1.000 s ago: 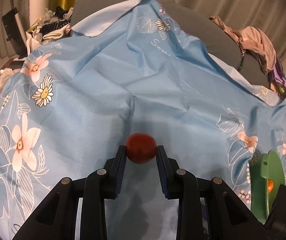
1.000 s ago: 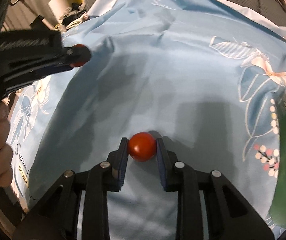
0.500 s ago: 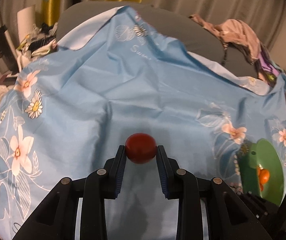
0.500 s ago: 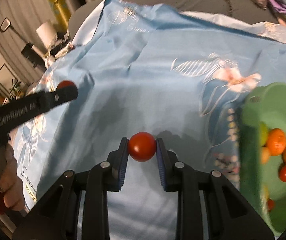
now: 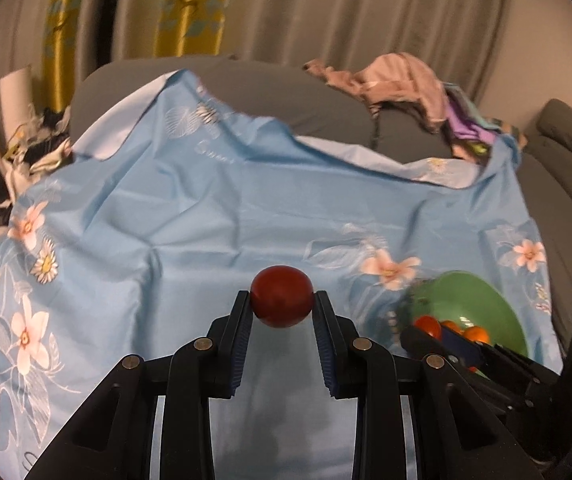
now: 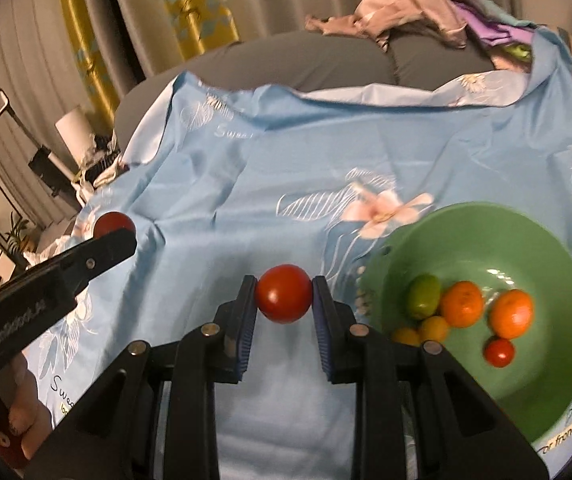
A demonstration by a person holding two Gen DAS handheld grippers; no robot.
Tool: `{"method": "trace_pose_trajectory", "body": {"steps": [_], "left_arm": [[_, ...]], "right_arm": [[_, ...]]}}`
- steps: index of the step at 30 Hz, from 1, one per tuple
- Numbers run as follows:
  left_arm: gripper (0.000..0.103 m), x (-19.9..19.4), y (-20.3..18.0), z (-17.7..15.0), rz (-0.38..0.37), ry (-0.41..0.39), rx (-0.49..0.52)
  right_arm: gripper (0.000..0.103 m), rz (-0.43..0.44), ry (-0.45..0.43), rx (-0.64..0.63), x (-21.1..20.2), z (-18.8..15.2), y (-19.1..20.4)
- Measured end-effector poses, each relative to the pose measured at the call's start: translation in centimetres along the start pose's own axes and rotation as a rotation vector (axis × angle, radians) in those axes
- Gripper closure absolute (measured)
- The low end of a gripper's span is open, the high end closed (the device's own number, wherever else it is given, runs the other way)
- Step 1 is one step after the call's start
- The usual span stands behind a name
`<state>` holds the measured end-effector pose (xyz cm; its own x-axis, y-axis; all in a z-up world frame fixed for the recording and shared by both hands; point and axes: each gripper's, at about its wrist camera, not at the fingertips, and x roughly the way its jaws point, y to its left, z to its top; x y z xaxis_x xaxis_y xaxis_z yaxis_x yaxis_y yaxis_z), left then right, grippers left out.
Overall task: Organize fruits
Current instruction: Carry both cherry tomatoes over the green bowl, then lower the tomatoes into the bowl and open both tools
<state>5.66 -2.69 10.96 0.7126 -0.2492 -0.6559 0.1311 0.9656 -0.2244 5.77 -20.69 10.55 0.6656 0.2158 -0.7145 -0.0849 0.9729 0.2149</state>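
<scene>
My left gripper (image 5: 282, 304) is shut on a dark red tomato (image 5: 282, 296), held above the blue floral cloth (image 5: 206, 200). My right gripper (image 6: 284, 300) is shut on a brighter red tomato (image 6: 284, 298), just left of a green bowl (image 6: 525, 392). The bowl holds two oranges (image 6: 461, 304), a green fruit (image 6: 423, 296), small yellow fruits (image 6: 433, 328) and a small red tomato (image 6: 499, 352). In the left wrist view the bowl (image 5: 469, 292) sits at the lower right behind the right gripper. The left gripper with its tomato (image 6: 114, 224) shows at the left of the right wrist view.
The cloth covers a grey sofa (image 5: 246, 80). A pile of clothes (image 5: 397, 80) lies on the sofa back at the right. Curtains (image 5: 286, 8) hang behind. Clutter and a lamp (image 6: 72, 126) stand at the left.
Both grippers have lifted and swung right with their tomatoes still held. The green bowl has come into fuller view near the right gripper.
</scene>
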Motion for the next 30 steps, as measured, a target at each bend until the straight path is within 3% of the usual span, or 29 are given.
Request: {"method": "trace_pose_trajectory", "body": {"steps": [18, 30], "left_arm": [[0.073, -1.2, -6.2, -0.5, -0.155, -0.02, 0.083], [0.073, 0.8, -10.9, -2.2, -0.191, 0.028, 0.174]], "right_arm": [[0.075, -0.151, -0.172, 0.126, -6.0, 0.7, -5.6], [0.075, -0.204, -0.193, 0.206, -7.3, 0.3, -8.6]]}}
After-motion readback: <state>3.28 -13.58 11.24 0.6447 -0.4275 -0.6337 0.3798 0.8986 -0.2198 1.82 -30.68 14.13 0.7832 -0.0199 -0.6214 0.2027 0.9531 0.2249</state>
